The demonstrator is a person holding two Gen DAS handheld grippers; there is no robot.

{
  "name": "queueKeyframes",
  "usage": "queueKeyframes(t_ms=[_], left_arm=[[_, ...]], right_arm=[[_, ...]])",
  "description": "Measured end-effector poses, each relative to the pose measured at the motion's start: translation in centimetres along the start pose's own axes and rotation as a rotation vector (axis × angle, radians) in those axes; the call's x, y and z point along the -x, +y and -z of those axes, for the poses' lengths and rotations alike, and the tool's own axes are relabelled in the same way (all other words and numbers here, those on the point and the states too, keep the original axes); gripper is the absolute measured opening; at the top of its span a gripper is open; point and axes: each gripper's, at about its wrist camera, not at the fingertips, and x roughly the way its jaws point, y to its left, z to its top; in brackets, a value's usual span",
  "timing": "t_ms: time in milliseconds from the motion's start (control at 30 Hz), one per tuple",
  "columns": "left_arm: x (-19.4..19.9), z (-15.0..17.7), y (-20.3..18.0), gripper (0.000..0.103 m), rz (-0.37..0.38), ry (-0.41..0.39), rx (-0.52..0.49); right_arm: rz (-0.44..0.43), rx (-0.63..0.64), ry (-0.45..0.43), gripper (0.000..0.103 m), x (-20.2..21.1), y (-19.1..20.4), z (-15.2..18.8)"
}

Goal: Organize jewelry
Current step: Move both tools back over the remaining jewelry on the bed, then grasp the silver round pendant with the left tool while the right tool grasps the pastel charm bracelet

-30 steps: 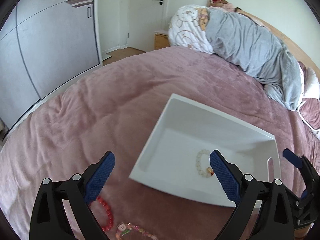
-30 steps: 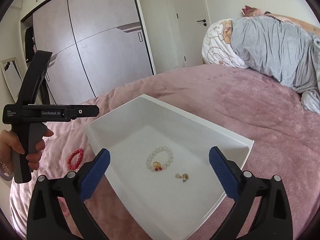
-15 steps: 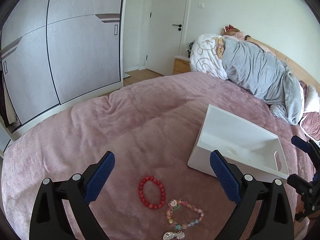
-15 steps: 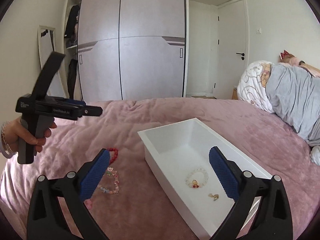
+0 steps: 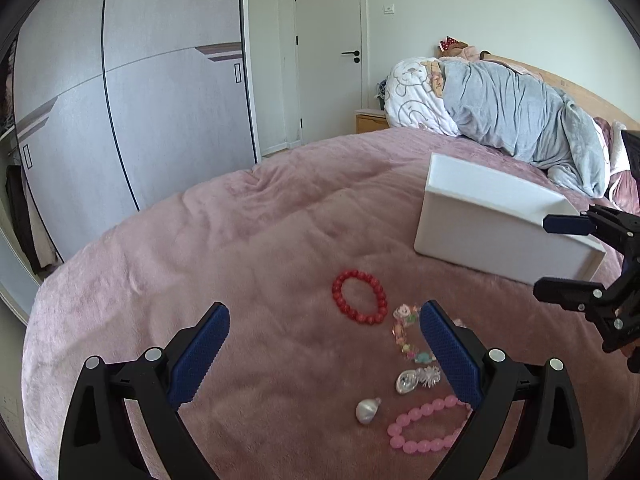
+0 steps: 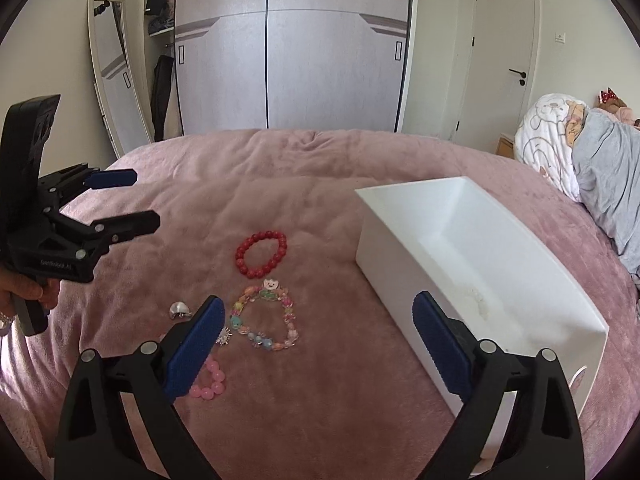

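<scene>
Pink bed (image 6: 320, 168), white box (image 6: 516, 280) on it at right. Left hand-held gripper (image 5: 324, 354) and right hand-held gripper (image 6: 316, 338) both gape wide, empty. Red bracelet (image 6: 262, 254), multicolour bracelet (image 6: 266, 318), pink bracelet (image 5: 428, 426) lie beside box: light, floppy, beads slick; pinch across the strand.

Both wrist views look down bed (image 5: 280, 220); share red bracelet (image 6: 262, 254).
</scene>
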Motion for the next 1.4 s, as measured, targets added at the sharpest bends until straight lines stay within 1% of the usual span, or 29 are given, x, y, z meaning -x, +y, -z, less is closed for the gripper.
queueKeyframes(t_ms=[167,333,433,500,533,567,600,667,733,833,933,1000,1033,1133,1200,1233,1300,1367,1400], left_arm=[[-0.9,2.4,0.9,0.097,0.022,0.032,0.014],[-1.2,3.4,2.0,0.097,0.062,0.041,0.041],[-1.3,3.9,2.1,0.097,0.095,0.050,0.039],[-1.5,4.3,2.1,0.095,0.119,0.057,0.035],[-1.6,4.5,2.0,0.094,0.127,0.063,0.031],[-1.8,4.7,1.9,0.087,0.138,0.073,0.025],[-2.1,4.9,1.7,0.078,0.147,0.085,0.020],[-2.7,5.4,1.5,0.073,0.163,0.111,0.016],[-3.2,5.7,1.1,0.072,0.175,0.123,0.008],[-3.6,6.0,0.4,0.066,0.185,0.137,-0.023],[-4.2,6.1,-0.3,0.059,0.198,0.165,-0.046],[-4.9,6.3,-0.7,0.048,0.204,0.193,-0.060],[-5.3,6.5,-1.0,0.045,0.211,0.213,-0.069],[-6.3,6.9,-1.7,0.033,0.202,0.256,-0.100],[-6.6,7.0,-1.9,0.030,0.196,0.267,-0.111],[-6.7,7.1,-1.9,0.029,0.191,0.269,-0.111],[-6.8,7.2,-1.7,0.024,0.181,0.274,-0.100],[-6.9,7.2,-1.4,0.022,0.187,0.281,-0.077],[-6.9,7.2,-1.2,0.022,0.192,0.285,-0.059]], right_arm=[[0.022,0.009,0.022,0.092,-0.8,1.6,-0.4],[0.033,0.012,0.034,0.092,-1.3,2.5,-1.3],[0.030,0.006,0.047,0.092,-2.0,2.8,-1.6],[0.032,0.014,0.064,0.089,-2.9,2.9,-1.7],[0.031,0.018,0.077,0.085,-3.4,2.9,-1.6],[0.028,0.017,0.093,0.081,-4.0,2.9,-1.4],[0.024,0.014,0.110,0.078,-4.7,2.8,-1.0],[0.018,0.003,0.141,0.071,-6.0,2.5,-0.3],[0.014,-0.011,0.171,0.067,-7.4,2.1,0.5],[-0.001,-0.035,0.206,0.060,-9.1,1.5,1.7],[-0.019,-0.053,0.231,0.060,-10.4,1.2,2.4],[-0.027,-0.062,0.237,0.059,-10.9,1.0,2.7],[-0.030,-0.063,0.237,0.057,-11.1,1.0,2.7],[-0.033,-0.045,0.241,0.048,-11.5,1.1,3.0],[-0.047,-0.039,0.244,0.045,-11.6,1.2,3.3],[-0.059,-0.043,0.244,0.041,-11.6,1.1,3.5],[-0.096,-0.053,0.247,0.034,-11.5,1.0,3.8],[-0.141,-0.071,0.254,0.020,-11.6,0.9,4.0],[-0.152,-0.073,0.256,0.018,-11.6,0.9,4.1]])
